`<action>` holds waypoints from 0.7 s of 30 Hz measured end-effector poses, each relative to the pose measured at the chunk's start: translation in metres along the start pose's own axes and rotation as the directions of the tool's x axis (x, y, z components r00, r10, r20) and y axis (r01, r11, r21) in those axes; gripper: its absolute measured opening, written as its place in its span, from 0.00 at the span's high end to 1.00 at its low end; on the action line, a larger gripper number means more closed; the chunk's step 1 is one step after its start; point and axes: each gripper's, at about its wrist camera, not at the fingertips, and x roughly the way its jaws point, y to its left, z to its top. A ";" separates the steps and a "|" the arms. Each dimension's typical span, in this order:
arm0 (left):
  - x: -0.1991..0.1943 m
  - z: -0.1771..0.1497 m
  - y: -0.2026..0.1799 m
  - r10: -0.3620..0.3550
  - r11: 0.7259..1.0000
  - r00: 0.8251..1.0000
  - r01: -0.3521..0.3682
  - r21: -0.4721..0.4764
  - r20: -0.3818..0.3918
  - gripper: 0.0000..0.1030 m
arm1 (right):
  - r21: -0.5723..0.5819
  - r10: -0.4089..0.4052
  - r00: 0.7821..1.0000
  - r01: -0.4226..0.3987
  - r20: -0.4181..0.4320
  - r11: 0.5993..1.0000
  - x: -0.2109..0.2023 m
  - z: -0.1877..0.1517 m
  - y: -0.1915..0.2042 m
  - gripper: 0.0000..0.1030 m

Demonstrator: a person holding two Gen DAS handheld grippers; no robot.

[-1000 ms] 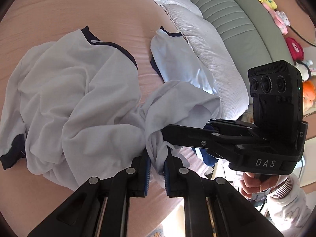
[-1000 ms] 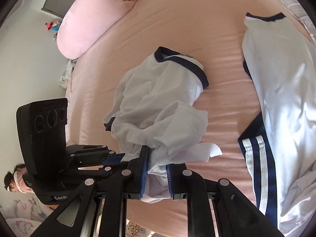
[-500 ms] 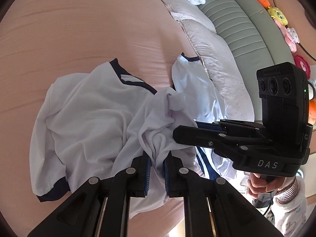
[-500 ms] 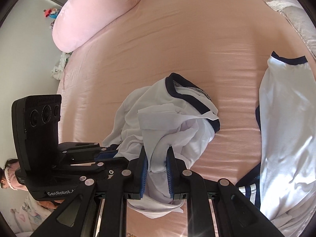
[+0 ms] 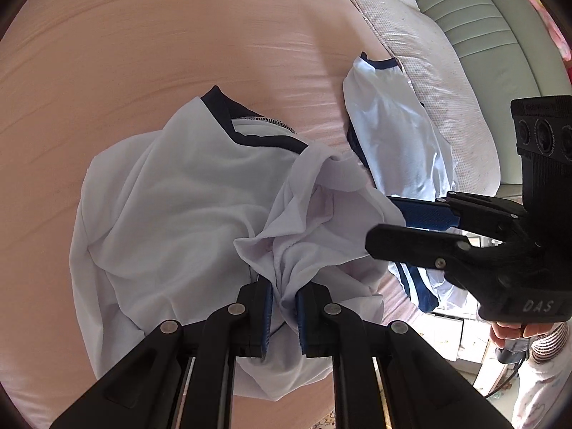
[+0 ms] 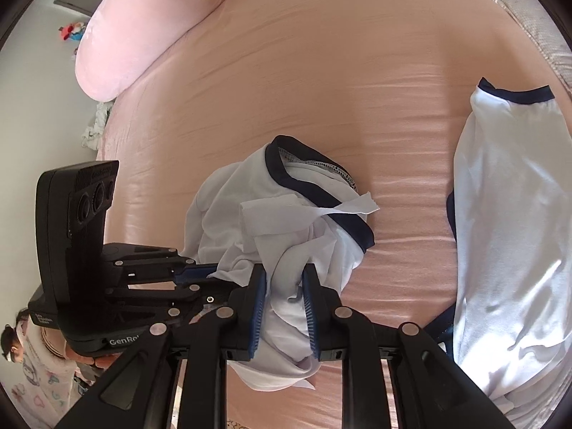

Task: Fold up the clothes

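white shirt with navy trim [image 5: 171,193] lies bunched on the pink bedsheet [image 5: 143,53], roughly mid-bed, neck opening turned toward the far side, its near edge gathered up into a knot of folds at the two grippers. the cloth is not flat anywhere; creases run from the collar down to the pinch points, which suggests the hem or a side has been drawn together there so it can be laid out or doubled over. left gripper [image 5: 284,307] has its blue pads pressed nearly together on a thin twist of the shirt's fabric, a firm pinch. right gripper [image 6: 284,307] has its jaws opening at this moment; a fold of the same shirt hangs between the pads, which stand clearly apart, and the cloth looks slack rather than squeezed, so this reads as a release of that corner. from the left wrist view the right gripper comes in from the right side, its fingertips at the shirt's edge. a second white garment with navy band [image 6: 507,221] lies well apart to the right, part of it with navy and white stripes [image 5: 414,286] near the bed edge. pink pillow [image 6: 143,25] at the far corner; quilted grey bolster [image 5: 429,71] along one side. judgement: fold barely begun, shirt needs spreading first.
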 end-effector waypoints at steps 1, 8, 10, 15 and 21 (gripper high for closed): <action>0.002 0.000 -0.002 0.018 1.000 1.000 -0.018 0.019 -0.010 0.91 | -0.015 -0.007 1.000 0.007 0.004 1.000 -0.002 -0.004 -0.001 0.43; 0.009 -0.008 -0.016 0.193 0.963 0.981 -0.182 0.201 -0.036 0.90 | -0.137 -0.043 0.999 0.043 0.001 0.990 -0.003 -0.039 -0.003 0.38; 0.007 -0.009 -0.012 0.193 0.962 0.981 -0.183 0.201 -0.033 0.90 | -0.181 -0.051 0.999 0.048 -0.012 0.982 0.003 -0.049 -0.001 0.38; 0.007 -0.009 0.002 0.173 0.975 0.984 -0.165 0.150 -0.044 0.90 | -0.262 -0.077 0.994 0.053 -0.083 0.964 0.026 -0.064 0.008 0.38; 0.007 -0.015 0.010 0.173 0.976 0.984 -0.166 0.143 -0.037 0.90 | -0.343 -0.098 0.994 0.076 -0.047 0.936 0.030 -0.065 0.024 0.38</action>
